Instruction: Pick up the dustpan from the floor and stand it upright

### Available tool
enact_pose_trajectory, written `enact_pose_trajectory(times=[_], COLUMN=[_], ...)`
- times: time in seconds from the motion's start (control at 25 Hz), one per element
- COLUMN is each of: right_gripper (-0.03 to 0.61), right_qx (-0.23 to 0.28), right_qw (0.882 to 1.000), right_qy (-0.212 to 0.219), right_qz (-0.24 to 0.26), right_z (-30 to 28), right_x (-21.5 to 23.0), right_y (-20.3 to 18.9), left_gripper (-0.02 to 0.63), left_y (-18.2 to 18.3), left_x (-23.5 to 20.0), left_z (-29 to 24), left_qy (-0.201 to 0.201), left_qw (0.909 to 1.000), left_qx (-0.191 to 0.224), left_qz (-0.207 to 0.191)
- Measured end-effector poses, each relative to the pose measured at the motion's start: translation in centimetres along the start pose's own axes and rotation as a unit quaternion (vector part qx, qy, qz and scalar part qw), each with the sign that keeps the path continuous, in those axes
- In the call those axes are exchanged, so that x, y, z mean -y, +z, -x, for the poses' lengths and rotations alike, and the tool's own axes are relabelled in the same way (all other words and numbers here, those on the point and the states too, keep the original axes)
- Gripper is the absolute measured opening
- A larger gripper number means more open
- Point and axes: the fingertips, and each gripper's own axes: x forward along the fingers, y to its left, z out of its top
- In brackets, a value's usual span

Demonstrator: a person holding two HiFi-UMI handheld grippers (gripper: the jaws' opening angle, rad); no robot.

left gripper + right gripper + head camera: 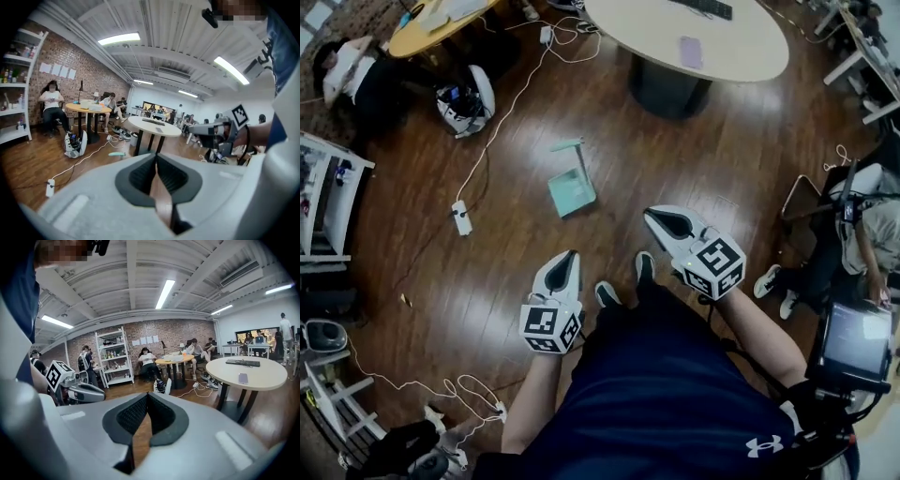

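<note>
A teal dustpan (572,186) stands on the wooden floor ahead of me, its pan on the boards and its handle rising behind it. Only the handle's tip (117,153) shows in the left gripper view, just over the jaws. My left gripper (572,253) hovers near my feet, short of the dustpan, shut with nothing in it (156,157). My right gripper (652,216) is held a little higher and to the right of the dustpan, also shut and empty (146,395). Neither gripper touches the dustpan.
A round table (750,47) on a black pedestal stands beyond the dustpan. A white power strip (461,217) with its cable lies to the left, near a backpack (467,101). White shelves (328,197) line the left side. A seated person (862,234) is at the right.
</note>
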Motion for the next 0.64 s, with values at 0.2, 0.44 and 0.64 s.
enact_pose_trajectory(times=[0.2, 0.44, 0.64], right_gripper=[0.011, 0.011, 0.011], right_qx=[-0.005, -0.015, -0.012], right_qw=[1.000, 1.000, 0.999], right_qy=[-0.009, -0.005, -0.006], right_qz=[0.004, 0.018, 0.029], right_z=[-1.0, -1.9, -2.7], right_x=[-2.2, -2.4, -3.1], right_y=[-1.6, -1.8, -0.7], left_gripper=[0.012, 0.012, 0.012], left_y=[0.2, -0.1, 0.1], left_x=[-0.5, -1.0, -1.9], left_z=[1.4, 1.5, 2.3], left_qy=[-0.015, -0.007, -0.003], left_qw=[0.9996, 0.9987, 0.9987], left_qx=[0.022, 0.019, 0.019], left_qz=[-0.013, -0.046, -0.047])
